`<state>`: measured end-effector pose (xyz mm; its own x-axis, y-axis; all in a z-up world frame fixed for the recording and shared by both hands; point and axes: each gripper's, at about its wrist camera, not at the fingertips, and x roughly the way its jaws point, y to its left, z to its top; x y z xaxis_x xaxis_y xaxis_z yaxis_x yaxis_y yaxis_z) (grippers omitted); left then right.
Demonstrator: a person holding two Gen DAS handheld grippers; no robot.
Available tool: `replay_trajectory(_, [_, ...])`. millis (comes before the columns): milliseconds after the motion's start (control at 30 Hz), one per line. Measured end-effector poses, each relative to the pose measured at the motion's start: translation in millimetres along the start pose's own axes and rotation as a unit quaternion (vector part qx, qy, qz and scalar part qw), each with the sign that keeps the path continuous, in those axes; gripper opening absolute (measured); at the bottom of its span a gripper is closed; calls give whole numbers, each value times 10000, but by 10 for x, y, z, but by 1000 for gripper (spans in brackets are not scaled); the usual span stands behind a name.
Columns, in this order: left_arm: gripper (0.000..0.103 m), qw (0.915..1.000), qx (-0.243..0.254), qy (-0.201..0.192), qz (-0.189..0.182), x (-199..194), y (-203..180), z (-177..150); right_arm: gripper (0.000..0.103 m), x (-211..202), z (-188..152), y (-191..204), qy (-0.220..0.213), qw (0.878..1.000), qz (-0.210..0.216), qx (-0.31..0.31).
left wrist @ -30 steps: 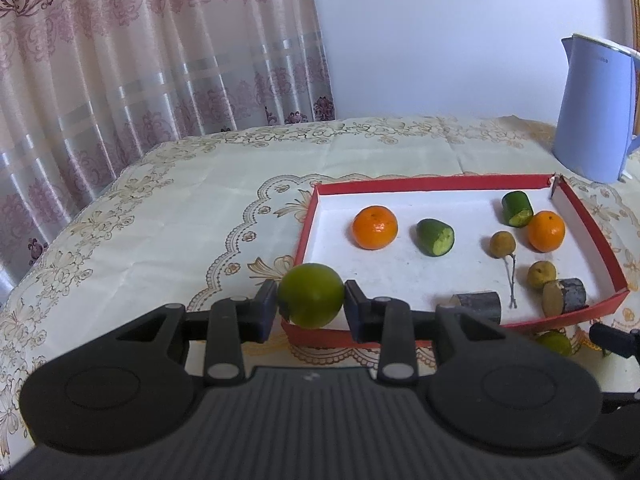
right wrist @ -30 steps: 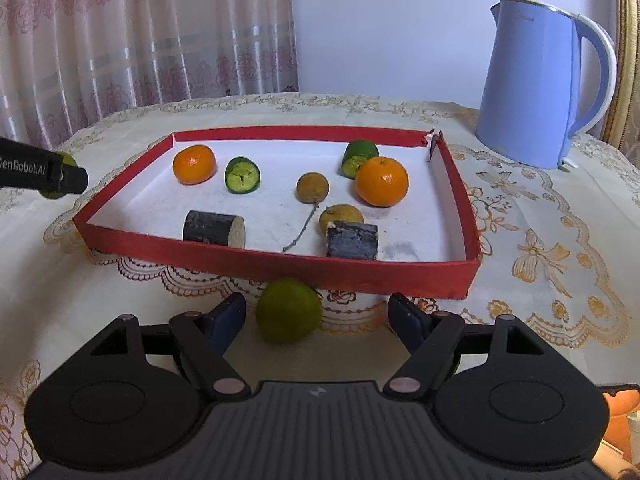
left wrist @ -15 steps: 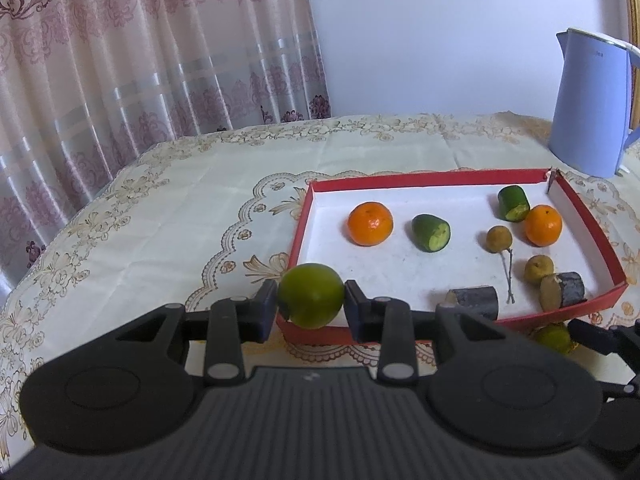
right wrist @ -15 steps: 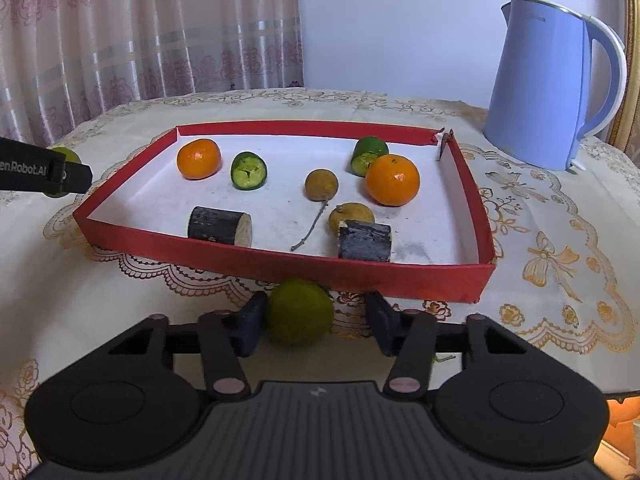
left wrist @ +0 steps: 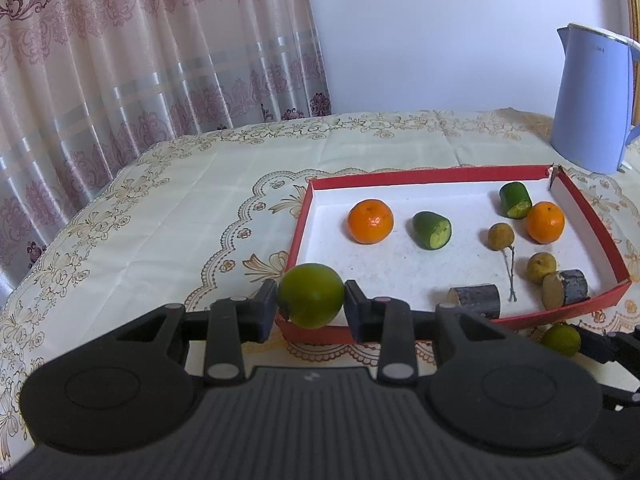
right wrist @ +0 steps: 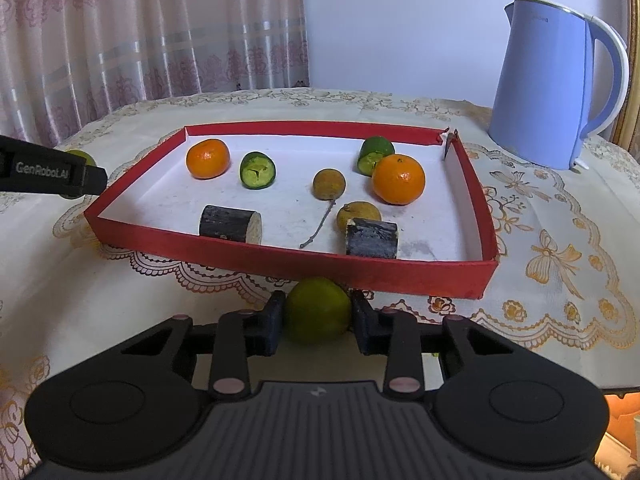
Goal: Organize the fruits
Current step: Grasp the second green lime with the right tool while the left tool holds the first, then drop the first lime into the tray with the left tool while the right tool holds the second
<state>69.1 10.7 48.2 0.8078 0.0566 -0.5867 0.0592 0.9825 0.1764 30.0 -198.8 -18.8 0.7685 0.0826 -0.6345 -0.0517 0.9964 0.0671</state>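
Right wrist view: right gripper (right wrist: 318,316) jaws closing on a round green citrus (right wrist: 318,309) near the red cardboard tray (right wrist: 288,258); left gripper (left wrist: 311,306) clamps another green citrus fruit (left wrist: 311,295); neither trayed yet

The tray (right wrist: 400,276) has red walls and a white floor speckled with grey marks. In it lie two bright orange mandarins (right wrist: 208,159) (right wrist: 398,179), two dark green cut pieces (right wrist: 257,170) (right wrist: 374,154) with paler yellow-green faces, two dull brown-yellow round fruits (right wrist: 329,184) (right wrist: 357,213), and two blackish stubs (right wrist: 229,224) (right wrist: 372,238) with pale tan ends. The fruit (left wrist: 311,295) in the black left tongs (left wrist: 311,312) is green; the one (right wrist: 317,308) in the black right tongs (right wrist: 318,316) is olive green. The tablecloth (left wrist: 192,208) is cream with gold scrollwork and brown lace scallops. The kettle (right wrist: 544,96) is pale blue. The curtain (left wrist: 140,52) is pinkish beige with maroon floral bands and pale stripes.
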Motion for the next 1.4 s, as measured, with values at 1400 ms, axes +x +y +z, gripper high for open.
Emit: replay_trajectory(1400, [33,9995,287,27,-162,341,-466,454,34,-589,-99,-265,-492,9987,-44,106])
